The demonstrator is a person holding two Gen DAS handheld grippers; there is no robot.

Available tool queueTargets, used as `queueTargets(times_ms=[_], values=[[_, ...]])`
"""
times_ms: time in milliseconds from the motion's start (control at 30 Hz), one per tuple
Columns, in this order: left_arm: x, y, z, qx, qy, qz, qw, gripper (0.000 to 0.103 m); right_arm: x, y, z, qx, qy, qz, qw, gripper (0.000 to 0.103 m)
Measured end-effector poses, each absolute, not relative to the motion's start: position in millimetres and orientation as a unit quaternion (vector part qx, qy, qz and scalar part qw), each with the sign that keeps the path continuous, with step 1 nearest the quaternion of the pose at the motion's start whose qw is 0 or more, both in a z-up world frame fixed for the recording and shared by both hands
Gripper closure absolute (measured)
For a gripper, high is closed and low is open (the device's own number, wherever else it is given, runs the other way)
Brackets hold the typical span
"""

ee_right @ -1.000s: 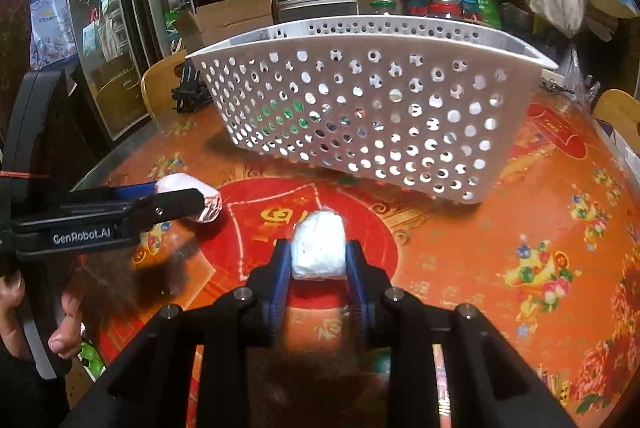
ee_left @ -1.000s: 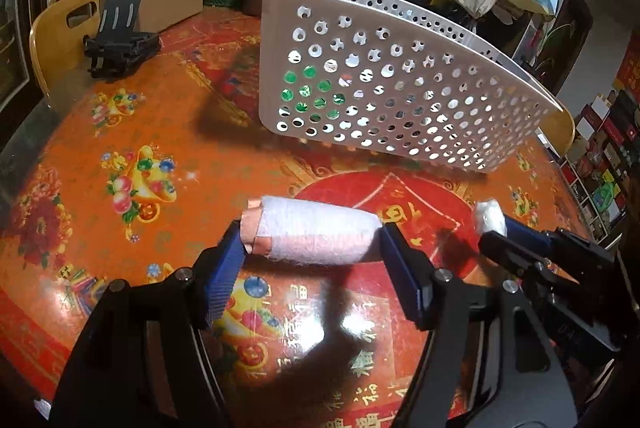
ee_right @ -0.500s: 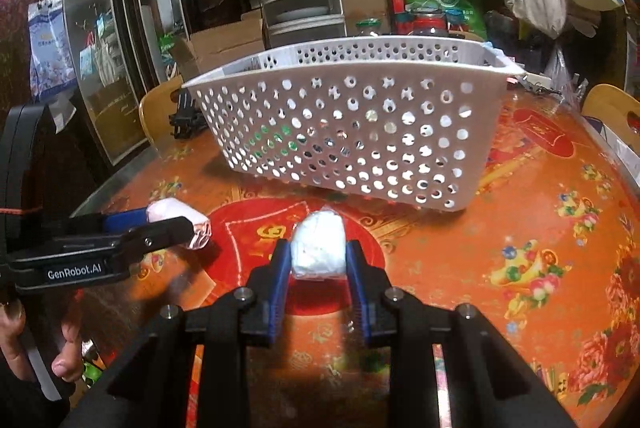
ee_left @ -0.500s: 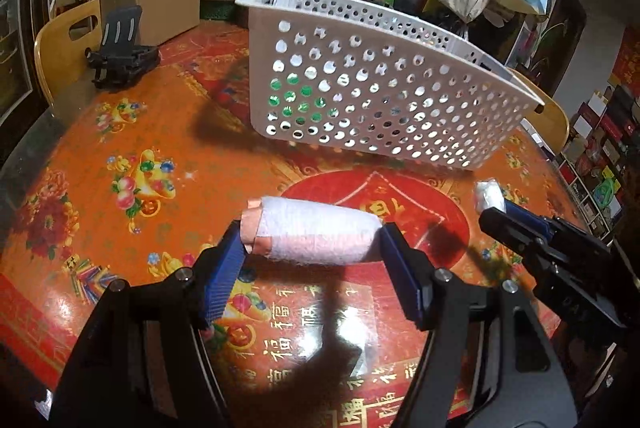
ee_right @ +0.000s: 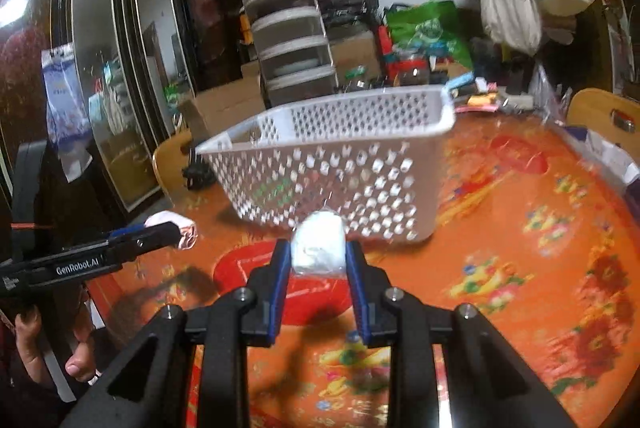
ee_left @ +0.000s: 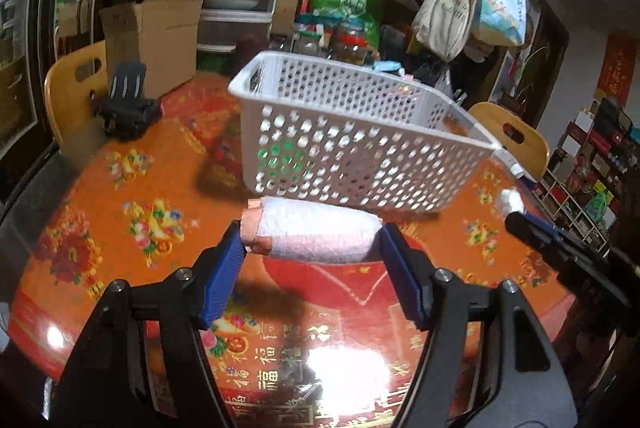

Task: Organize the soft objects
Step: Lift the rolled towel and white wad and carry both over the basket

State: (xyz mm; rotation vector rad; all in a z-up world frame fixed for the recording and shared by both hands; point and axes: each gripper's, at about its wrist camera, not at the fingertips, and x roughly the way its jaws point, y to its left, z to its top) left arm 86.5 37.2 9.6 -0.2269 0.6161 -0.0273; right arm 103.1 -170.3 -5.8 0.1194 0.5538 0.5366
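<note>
While both grippers are loaded and held above the counter [ee_left: 120, 228], the step in hand appears to be the carry toward the basket [ee_left: 360, 147].

Left gripper [ee_left: 312, 252]: the jaws are clamped endwise on a rolled towel [ee_left: 316, 236], white with a pink edge showing at its left end. The roll lies crosswise between the blue pads and is clear of the counter. In the right wrist view the same gripper [ee_right: 182, 232] shows at the left edge with the roll's end protruding past its tip.

Right gripper [ee_right: 318, 260]: the jaws are closed on a small white bundle [ee_right: 318, 242], seemingly wrapped in clear film; its exact nature cannot be told. It sits upright between the pads, also off the counter.

Basket: white, perforated plastic, standing on the round orange patterned counter directly ahead of both grippers. Its open top is visible from both views; something green shows through the holes low on the near wall, but the contents cannot be identified.

Surroundings: a black stand [ee_left: 126, 105] rests at the far left of the counter, well apart from the work.

Judgement: neither item is yet in the basket. The next move calls for raising each gripper above the near rim, advancing over the opening, then releasing. Clipping the rim with the long roll is the chief risk.
</note>
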Motion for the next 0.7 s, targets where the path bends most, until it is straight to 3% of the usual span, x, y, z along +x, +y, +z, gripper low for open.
queueTargets(times_ms=[367, 700], values=[[113.4, 43.7, 84.5, -0.11, 0.288, -0.031, 0.951, 0.037, 137.3, -174.9, 72.9, 0.02, 0.264, 0.256, 0.93, 0.076], [214.4, 45.4, 128.4, -0.097, 0.333, -0.039, 0.937, 0.037, 215.9, -142.4, 90.4, -0.029, 0.32, 0.229, 0.919, 0.076]])
